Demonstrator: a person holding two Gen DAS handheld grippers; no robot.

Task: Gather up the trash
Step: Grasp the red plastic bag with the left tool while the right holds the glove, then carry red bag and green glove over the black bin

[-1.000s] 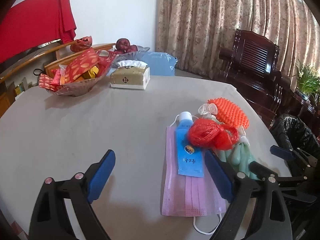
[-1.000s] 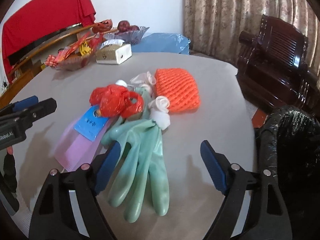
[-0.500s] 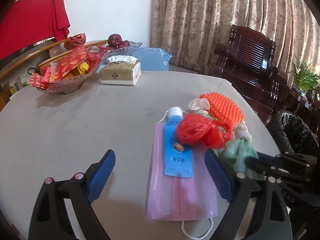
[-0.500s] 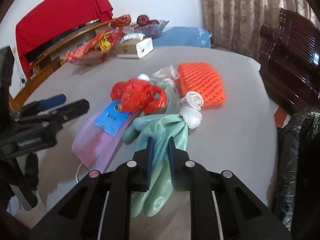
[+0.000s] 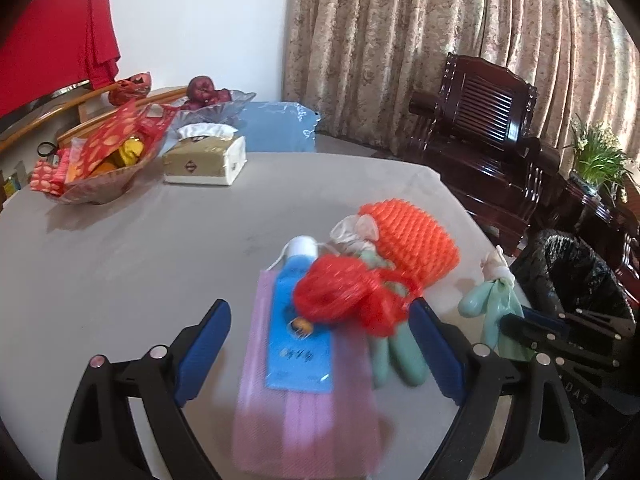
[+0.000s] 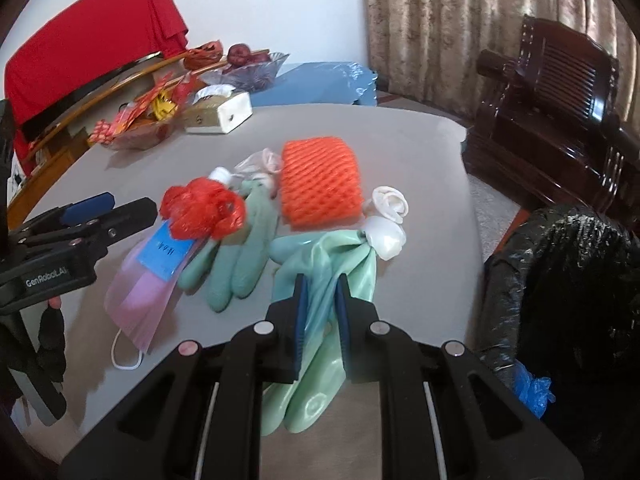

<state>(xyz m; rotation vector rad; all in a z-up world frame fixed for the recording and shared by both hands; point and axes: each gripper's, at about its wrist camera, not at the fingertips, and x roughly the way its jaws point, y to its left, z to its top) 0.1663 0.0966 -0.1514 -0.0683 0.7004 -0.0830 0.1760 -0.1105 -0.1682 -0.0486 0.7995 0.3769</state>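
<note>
In the left wrist view, the left gripper (image 5: 320, 344) hung with its blue pads spread wide, gripping nothing, over a pink face mask (image 5: 308, 412) on the grey table (image 5: 120, 264). A blue tube (image 5: 300, 344) lay on the mask, and a crumpled red plastic bag (image 5: 340, 292) rested on the tube's upper end, with an orange foam net (image 5: 412, 236) just behind it. Farther back stood a tissue box (image 5: 206, 160) and a snack bowl (image 5: 100, 160). At the right edge sat a black-lined trash bin (image 5: 580, 272), beside a dark wooden chair (image 5: 480, 120). In the right wrist view, the right gripper (image 6: 322, 300) was clenched on a green rubber glove (image 6: 332, 256), bunching it between the pads, its white cuff (image 6: 384, 236) pointing away. A second green glove (image 6: 236, 252) lay flat just left of it, partly under the red bag. The left gripper showed at the left edge, near the mask. The bin (image 6: 560, 280) stood off the table's right edge.
</note>
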